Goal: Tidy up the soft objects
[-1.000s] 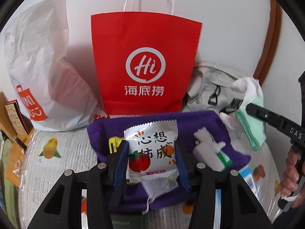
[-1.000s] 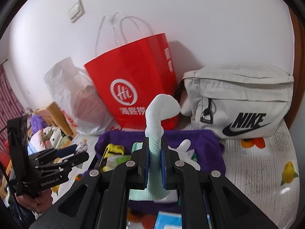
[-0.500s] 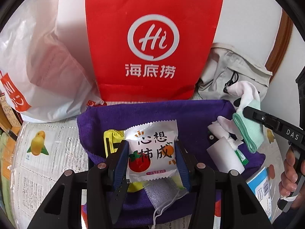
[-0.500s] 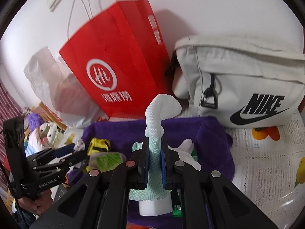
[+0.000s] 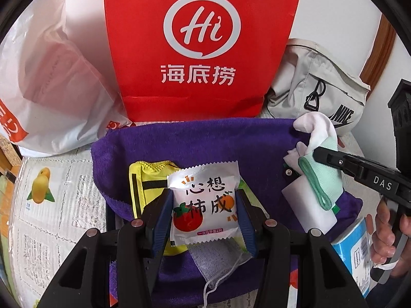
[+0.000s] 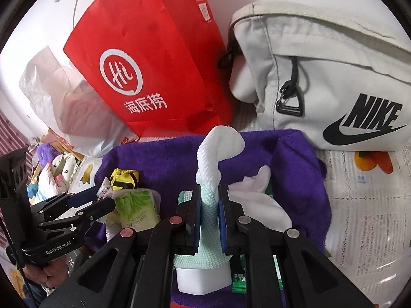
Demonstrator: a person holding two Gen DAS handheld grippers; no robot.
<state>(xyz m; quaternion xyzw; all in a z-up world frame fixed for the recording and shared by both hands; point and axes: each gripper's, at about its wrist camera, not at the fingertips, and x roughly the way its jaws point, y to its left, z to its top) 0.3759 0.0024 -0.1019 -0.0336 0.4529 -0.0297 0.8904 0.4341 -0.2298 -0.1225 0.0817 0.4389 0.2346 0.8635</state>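
Observation:
My left gripper (image 5: 203,213) is shut on a white snack packet (image 5: 204,202) printed with a tomato, held above the purple towel (image 5: 205,143). My right gripper (image 6: 209,215) is shut on a white and mint-green sock (image 6: 209,179), held upright over the towel's (image 6: 295,164) right part; the sock also shows in the left wrist view (image 5: 321,154). On the towel lie a yellow mesh pouch (image 5: 149,179), a green tissue pack (image 6: 136,209), a white block (image 5: 305,208), a second white sock (image 6: 257,200) and a grey mesh bag (image 5: 218,259).
A red paper bag (image 5: 200,43) stands right behind the towel against the wall. A white plastic bag (image 5: 51,77) is to its left and a grey Nike bag (image 6: 321,77) to its right. A blue packet (image 5: 357,251) lies at the towel's right front.
Both grippers have moved forward and lower over the purple towel toward the red bag. Each keeps its hold, the left on the snack packet, the right on the sock.

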